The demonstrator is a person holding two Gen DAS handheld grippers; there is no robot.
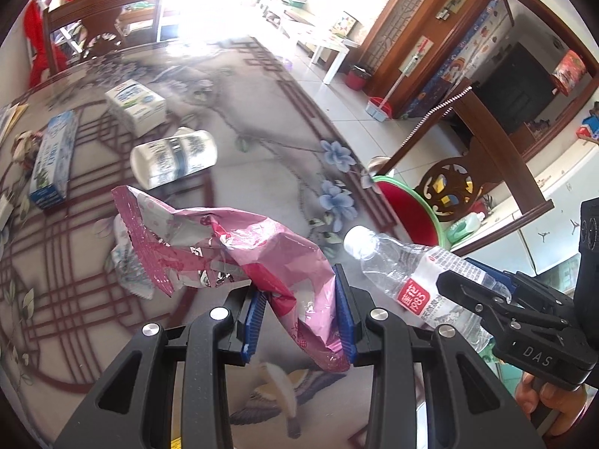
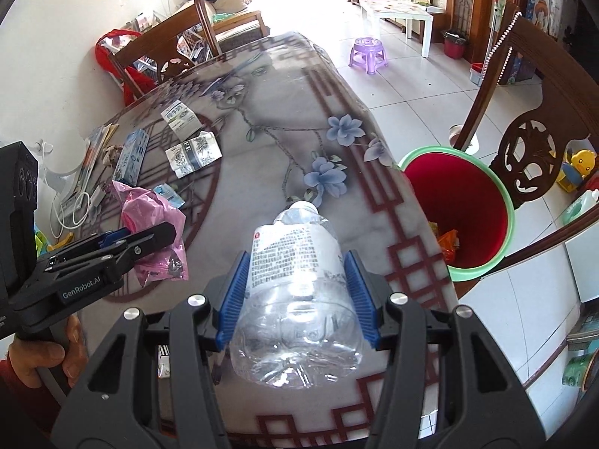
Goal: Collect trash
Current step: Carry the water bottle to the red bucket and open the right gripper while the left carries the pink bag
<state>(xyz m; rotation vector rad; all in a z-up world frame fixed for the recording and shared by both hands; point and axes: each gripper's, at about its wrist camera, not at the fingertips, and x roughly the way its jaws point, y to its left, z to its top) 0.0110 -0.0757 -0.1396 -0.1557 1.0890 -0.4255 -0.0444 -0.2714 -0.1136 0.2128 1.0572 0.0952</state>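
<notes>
Bin [image 2: 483, 269] just beside table edge [image 2: 408, 202]

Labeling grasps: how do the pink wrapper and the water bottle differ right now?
The pink wrapper is crumpled, opaque film; the water bottle is clear, rigid and keeps its shape. The left gripper pinches the wrapper; the right gripper clamps the bottle around its body. Both are held above the table.

light: daylight, far windows blown out — glare on table [image 2: 262, 119] | fisheye-bent edges | slight blur
</notes>
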